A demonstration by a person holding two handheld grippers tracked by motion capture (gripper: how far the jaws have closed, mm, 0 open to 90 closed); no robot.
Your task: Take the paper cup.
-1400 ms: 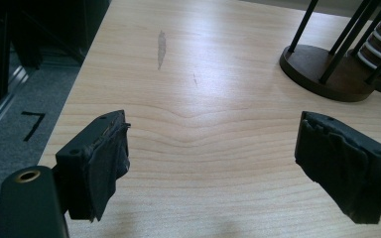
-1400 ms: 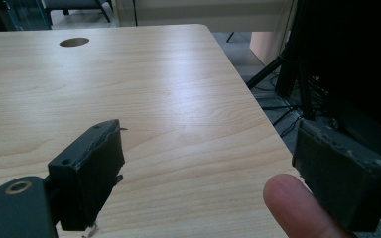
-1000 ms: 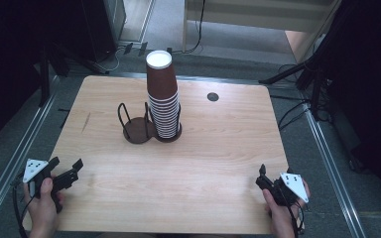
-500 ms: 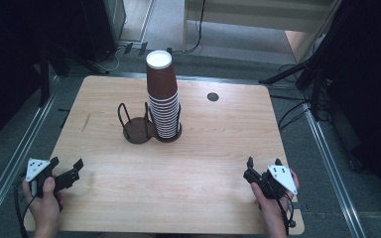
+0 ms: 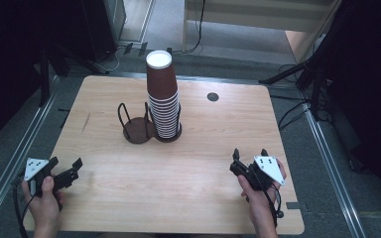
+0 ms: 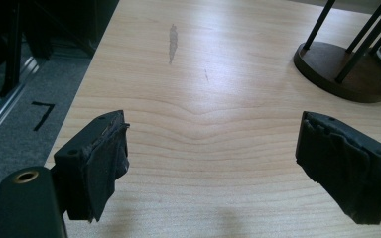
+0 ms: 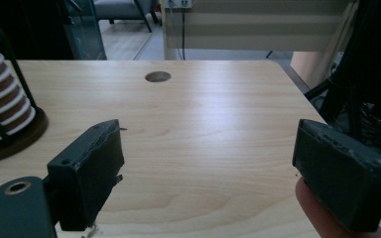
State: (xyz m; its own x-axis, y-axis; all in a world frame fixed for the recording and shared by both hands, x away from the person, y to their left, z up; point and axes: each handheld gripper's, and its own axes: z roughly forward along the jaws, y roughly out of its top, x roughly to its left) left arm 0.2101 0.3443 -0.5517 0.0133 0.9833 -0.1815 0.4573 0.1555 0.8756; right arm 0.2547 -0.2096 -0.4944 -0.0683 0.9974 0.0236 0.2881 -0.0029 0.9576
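Evidently light and thin-walled, the stack of paper cups (image 5: 162,99) would crush easily; best taken gently at the top cup's side. It stands in a wire holder (image 5: 144,124), well ahead of the right gripper (image 5: 250,154) and left gripper (image 5: 65,166), both spread and empty.

The left claw (image 5: 65,171) sits low at the near left, jaws apart with nothing between them. The right claw (image 5: 250,154) hovers at the near right, jaws wide and empty, pointing forward.
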